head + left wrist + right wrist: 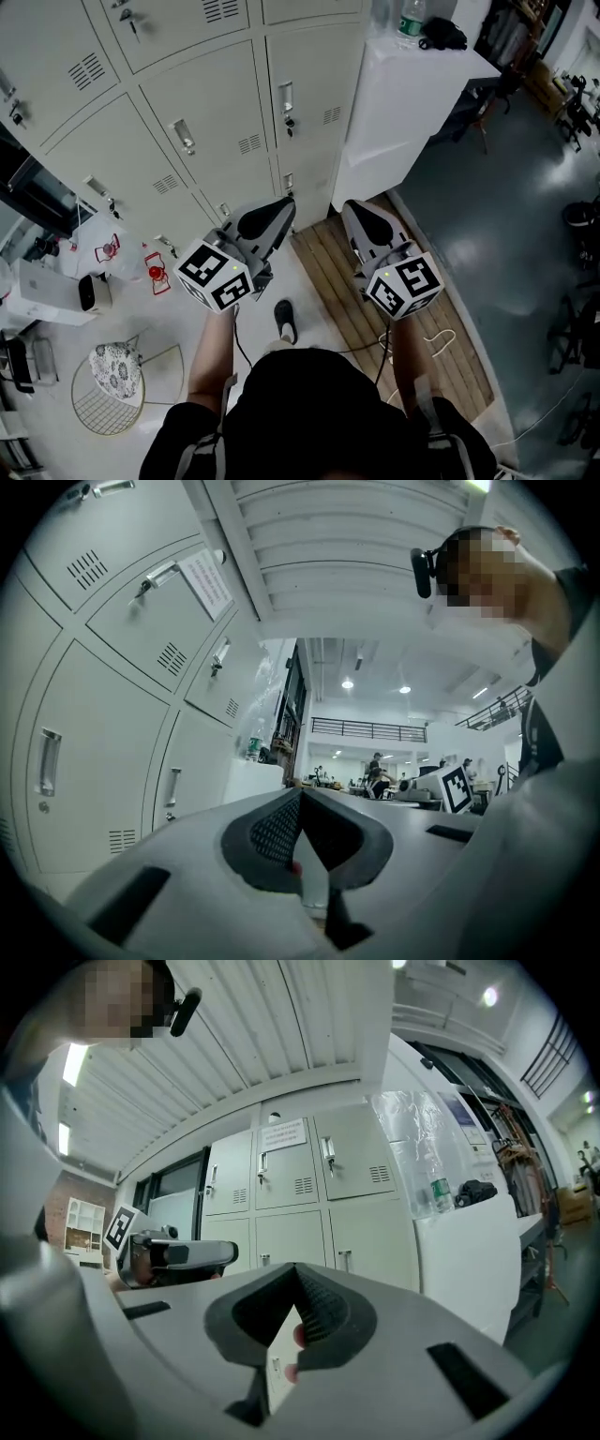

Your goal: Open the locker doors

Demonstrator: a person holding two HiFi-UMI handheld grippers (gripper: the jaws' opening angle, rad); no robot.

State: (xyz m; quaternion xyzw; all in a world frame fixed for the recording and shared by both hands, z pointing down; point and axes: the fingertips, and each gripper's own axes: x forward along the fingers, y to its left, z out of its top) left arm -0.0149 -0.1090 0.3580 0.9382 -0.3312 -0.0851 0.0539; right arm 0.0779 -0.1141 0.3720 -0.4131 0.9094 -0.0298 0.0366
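Locker doors point(202, 131) partly beyond edges

My head view looks steeply down over the left gripper point(272, 216) and right gripper point(364, 217). Both gripper views face level and share the nearby lockers point(216, 122).

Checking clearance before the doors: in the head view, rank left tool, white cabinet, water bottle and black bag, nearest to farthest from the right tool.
1. left tool, close beside on the left.
2. white cabinet, ahead and right.
3. water bottle and black bag, atop it: too close to call.
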